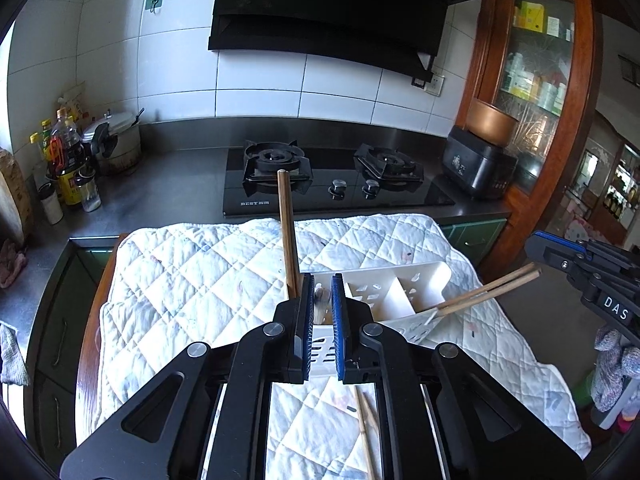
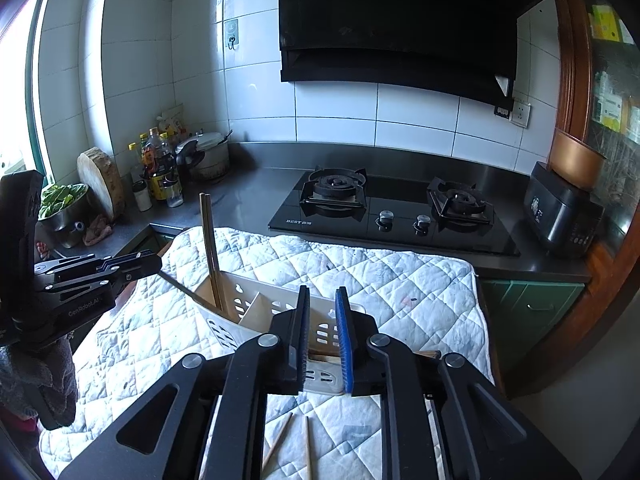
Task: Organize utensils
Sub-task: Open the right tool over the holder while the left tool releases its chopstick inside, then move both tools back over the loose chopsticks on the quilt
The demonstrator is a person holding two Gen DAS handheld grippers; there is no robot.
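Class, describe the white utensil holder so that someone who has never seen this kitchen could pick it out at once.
Find the black gas hob on the dark counter; in front of it lies a white quilted cloth. On that cloth stands the white utensil holder, a plastic box split into compartments with slotted walls. It alone has wooden chopsticks standing in it; other chopsticks lie loose on the cloth.
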